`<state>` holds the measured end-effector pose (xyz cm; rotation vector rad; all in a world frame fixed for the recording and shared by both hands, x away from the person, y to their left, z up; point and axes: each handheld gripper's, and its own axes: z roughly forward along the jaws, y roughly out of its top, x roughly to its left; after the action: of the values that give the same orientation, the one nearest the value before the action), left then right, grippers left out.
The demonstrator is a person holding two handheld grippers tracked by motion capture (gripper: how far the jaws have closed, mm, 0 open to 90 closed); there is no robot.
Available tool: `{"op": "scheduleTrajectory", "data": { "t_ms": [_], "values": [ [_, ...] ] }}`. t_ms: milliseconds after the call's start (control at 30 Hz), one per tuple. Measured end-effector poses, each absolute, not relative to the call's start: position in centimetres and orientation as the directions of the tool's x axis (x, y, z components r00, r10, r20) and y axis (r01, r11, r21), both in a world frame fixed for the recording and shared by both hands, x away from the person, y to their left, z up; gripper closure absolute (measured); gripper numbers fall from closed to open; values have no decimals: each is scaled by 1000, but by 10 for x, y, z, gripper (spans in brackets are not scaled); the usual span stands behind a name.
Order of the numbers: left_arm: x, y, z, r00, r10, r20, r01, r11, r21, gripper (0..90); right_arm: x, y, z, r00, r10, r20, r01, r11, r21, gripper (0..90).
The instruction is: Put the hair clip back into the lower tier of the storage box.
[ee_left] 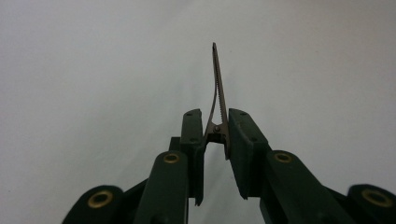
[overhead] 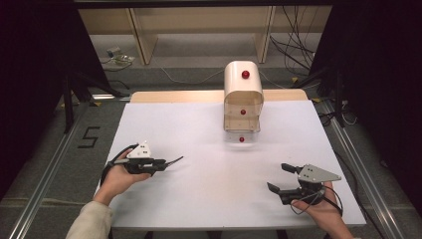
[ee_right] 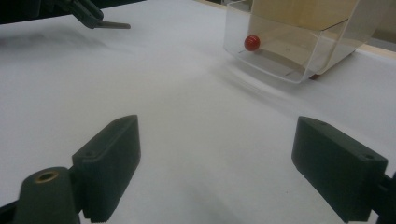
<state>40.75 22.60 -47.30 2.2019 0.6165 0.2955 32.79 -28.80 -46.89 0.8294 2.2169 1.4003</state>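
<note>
High view: your left gripper (overhead: pixel 158 163) is clamped on a toothed metal clip (overhead: pixel 173 161), well short of the drawer box (overhead: pixel 242 94); your right gripper (overhead: pixel 281 177) waits, jaws wide, drawers untouched.

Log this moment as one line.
left gripper: shut on clip | right gripper: open, empty | drawer box: untouched, far side of table

white surface (overhead: pixel 199 189) under me | cream drawer cabinet (overhead: pixel 243 82) at far edge, red knobs | clear drawer (ee_right: pixel 289 51) pulled out | floor mark "5" (overhead: pixel 88 137) at my left
</note>
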Motion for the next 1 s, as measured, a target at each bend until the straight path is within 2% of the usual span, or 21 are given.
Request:
{"op": "scheduleTrajectory", "data": {
  "t_ms": [1000],
  "values": [
    [412, 209, -459, 860, 510, 18, 297, -529, 795, 762, 328, -288, -469, -752, 659, -12, 273, 328, 904, 161]
  ]
}}
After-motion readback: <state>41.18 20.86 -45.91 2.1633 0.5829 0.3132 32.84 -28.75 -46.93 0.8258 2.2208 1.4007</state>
